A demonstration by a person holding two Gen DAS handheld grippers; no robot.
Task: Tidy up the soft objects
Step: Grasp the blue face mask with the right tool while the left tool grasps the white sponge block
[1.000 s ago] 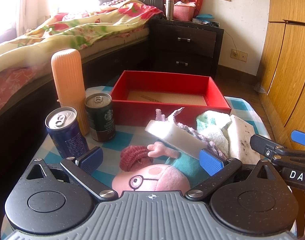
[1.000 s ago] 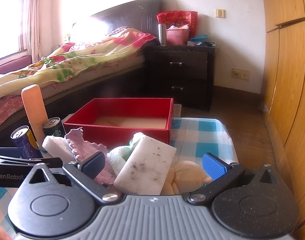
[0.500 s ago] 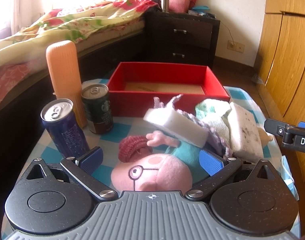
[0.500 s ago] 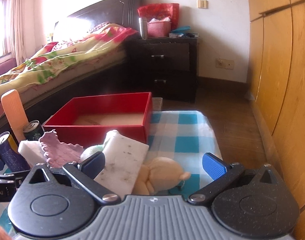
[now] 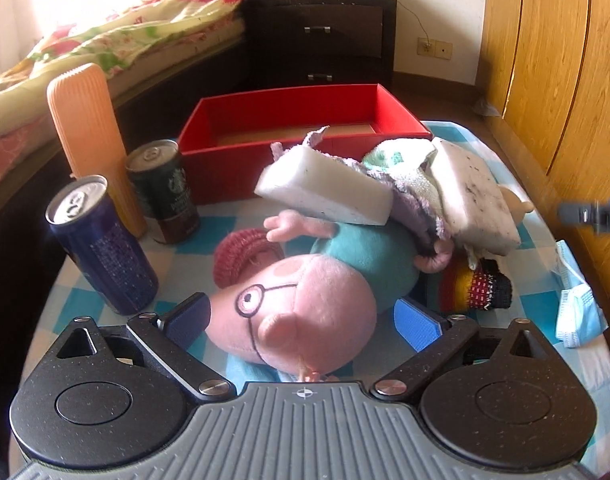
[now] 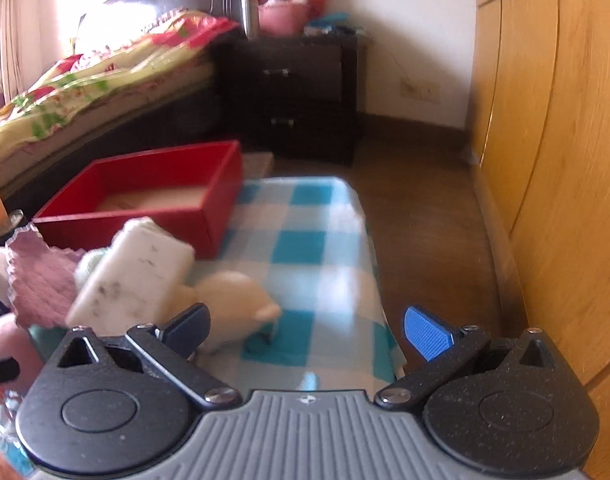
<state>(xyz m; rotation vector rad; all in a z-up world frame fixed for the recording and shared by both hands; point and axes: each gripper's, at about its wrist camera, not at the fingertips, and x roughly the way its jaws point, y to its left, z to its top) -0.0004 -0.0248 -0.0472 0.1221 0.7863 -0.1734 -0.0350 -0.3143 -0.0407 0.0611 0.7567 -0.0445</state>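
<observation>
- A tabletop (image 5: 241,216) under a blue-checked cloth carries a red box (image 5: 305,120), open and apparently empty, at 12 o'clock in the left wrist view.
- A pink pig plush (image 5: 305,304) lies at 6 o'clock, its head between the wide-spread left tongs (image 5: 305,322), which grip nothing.
- To grasp well, I judge the tongs should close across the firm snout, not the loose arm.
- Two white sponges (image 5: 325,192) and a lilac cloth (image 5: 417,208) rest on the plush's body; lifting slowly may keep them from tumbling.
- Two drink cans (image 5: 101,248) and an orange bottle (image 5: 89,140) stand at 9 o'clock, near enough to knock.
- The right tongs (image 6: 307,330) hang wide and empty, a cream plush (image 6: 233,308) just beside their left finger.
</observation>
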